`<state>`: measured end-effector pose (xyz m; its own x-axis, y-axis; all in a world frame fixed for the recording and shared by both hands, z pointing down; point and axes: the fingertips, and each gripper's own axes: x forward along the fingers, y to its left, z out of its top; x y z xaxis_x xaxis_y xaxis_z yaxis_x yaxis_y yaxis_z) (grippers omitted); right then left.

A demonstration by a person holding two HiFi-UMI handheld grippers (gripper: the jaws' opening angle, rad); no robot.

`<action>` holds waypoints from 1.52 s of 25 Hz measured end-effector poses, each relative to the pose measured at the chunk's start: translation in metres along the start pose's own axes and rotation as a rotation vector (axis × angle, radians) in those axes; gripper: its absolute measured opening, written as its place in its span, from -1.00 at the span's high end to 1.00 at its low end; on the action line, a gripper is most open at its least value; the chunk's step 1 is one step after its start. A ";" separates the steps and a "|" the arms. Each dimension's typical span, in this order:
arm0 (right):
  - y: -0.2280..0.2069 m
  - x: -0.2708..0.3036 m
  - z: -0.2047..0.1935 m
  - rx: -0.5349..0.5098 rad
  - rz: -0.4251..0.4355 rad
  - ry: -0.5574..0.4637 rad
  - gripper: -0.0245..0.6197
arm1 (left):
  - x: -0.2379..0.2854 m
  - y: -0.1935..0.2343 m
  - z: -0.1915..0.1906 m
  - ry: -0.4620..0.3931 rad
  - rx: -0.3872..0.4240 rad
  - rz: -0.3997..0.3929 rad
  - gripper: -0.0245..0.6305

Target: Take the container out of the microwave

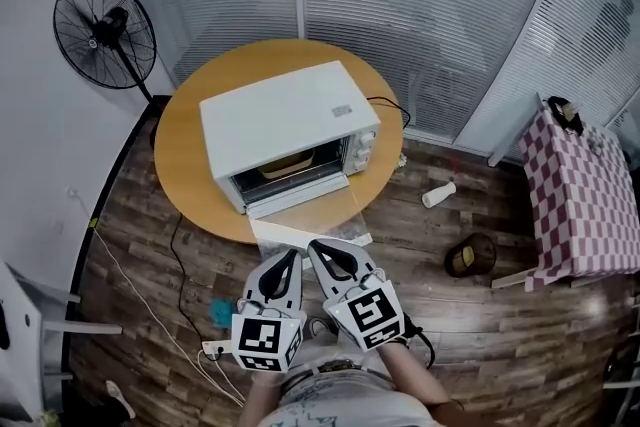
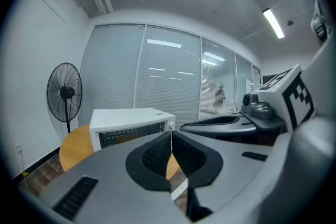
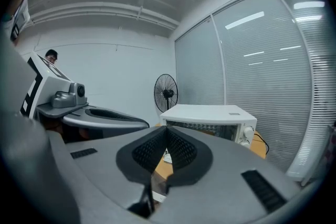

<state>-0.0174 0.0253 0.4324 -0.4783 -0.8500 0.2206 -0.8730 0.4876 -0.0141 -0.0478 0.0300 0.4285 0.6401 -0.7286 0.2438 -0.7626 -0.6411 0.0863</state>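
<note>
A white microwave [image 1: 285,130] stands on a round wooden table [image 1: 185,165], with its glass door [image 1: 310,223] folded down toward me. Inside its cavity I see a tan container [image 1: 285,167], partly hidden by the top. My left gripper [image 1: 292,255] and right gripper [image 1: 316,246] hover side by side just short of the door, both shut with nothing between the jaws. The microwave [image 2: 131,126] lies ahead of the closed pads in the left gripper view. It stands right of centre in the right gripper view, microwave [image 3: 210,118] beyond the touching jaws.
A standing fan [image 1: 105,33] is at the back left. A checked-cloth table [image 1: 585,195] stands at the right. On the wood floor lie a white bottle [image 1: 438,194], a dark basket [image 1: 470,256] and a power strip [image 1: 215,348] with cables. Blinds line the glass wall behind.
</note>
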 end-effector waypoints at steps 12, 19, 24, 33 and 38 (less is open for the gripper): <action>-0.024 0.022 0.003 0.051 0.007 0.009 0.94 | 0.021 0.011 0.005 0.003 -0.011 0.003 0.88; -0.044 0.052 0.011 0.056 0.058 0.002 0.94 | 0.049 0.031 0.017 -0.009 -0.014 0.046 0.88; -0.059 0.077 0.020 0.031 0.098 0.004 0.94 | 0.074 0.046 0.030 -0.019 -0.011 0.077 0.88; -0.075 0.116 0.035 -0.010 0.175 -0.005 0.94 | 0.100 0.075 0.039 -0.014 -0.026 0.157 0.88; -0.083 0.127 0.039 -0.022 0.220 0.007 0.94 | 0.112 0.085 0.046 -0.016 -0.030 0.198 0.88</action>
<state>-0.0096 -0.1312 0.4236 -0.6562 -0.7215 0.2211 -0.7455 0.6652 -0.0418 -0.0366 -0.1174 0.4186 0.4788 -0.8435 0.2434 -0.8759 -0.4779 0.0668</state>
